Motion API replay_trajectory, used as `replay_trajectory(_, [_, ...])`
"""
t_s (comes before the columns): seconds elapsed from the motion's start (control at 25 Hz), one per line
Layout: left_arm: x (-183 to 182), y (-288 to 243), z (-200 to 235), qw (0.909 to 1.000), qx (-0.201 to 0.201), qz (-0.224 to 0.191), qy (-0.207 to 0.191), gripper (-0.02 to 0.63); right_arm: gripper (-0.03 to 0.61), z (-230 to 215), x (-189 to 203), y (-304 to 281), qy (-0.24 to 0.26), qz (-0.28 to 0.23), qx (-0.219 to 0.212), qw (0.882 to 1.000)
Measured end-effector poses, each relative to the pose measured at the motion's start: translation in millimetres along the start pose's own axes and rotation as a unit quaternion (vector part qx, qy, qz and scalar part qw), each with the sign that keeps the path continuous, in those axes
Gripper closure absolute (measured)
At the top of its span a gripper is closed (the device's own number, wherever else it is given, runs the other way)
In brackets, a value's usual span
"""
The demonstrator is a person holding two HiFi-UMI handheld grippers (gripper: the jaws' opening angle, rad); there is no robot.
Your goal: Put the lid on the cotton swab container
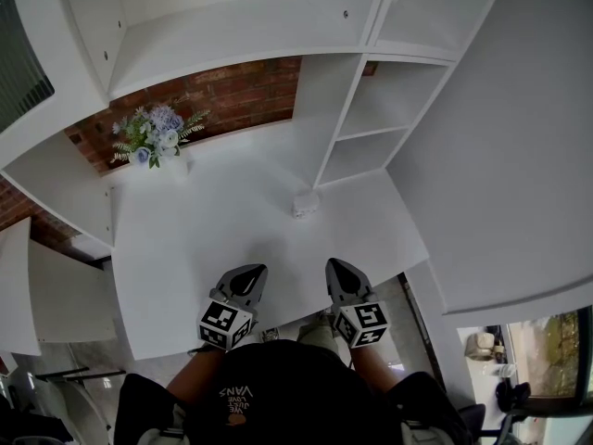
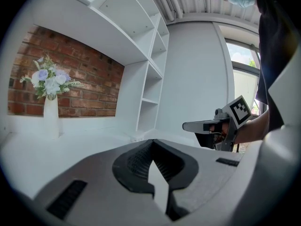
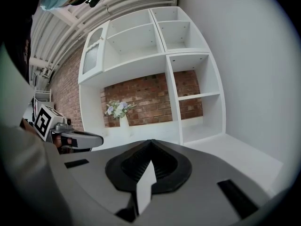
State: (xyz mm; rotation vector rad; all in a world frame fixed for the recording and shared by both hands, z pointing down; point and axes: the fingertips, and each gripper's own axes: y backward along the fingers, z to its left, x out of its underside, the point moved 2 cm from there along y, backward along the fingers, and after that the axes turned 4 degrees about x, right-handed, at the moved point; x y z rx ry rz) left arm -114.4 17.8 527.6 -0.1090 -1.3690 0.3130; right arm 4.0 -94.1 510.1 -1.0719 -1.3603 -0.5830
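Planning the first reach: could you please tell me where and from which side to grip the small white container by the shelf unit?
Probably across the side walls of the small white container, from the desk's near edge: the shelf unit stands close behind it, with bare desk in front. The right claw, now shut, lies nearer and must open first.

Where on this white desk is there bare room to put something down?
The wide middle of the desk is bare, bordered by the flower vase back left, the small white container by the shelf unit, and the left hand-held gripper and right hand-held gripper at the front edge. Nowhere crowded.
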Motion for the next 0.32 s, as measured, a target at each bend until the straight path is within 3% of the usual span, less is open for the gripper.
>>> replay_trajectory(0.32, [0.2, -5.1, 0.5, 1.0000, 0.000, -0.001, -0.002, 0.607, 0.580, -3.9, 0.7, -1.5, 0.001, 0.003, 0.000, 1.000])
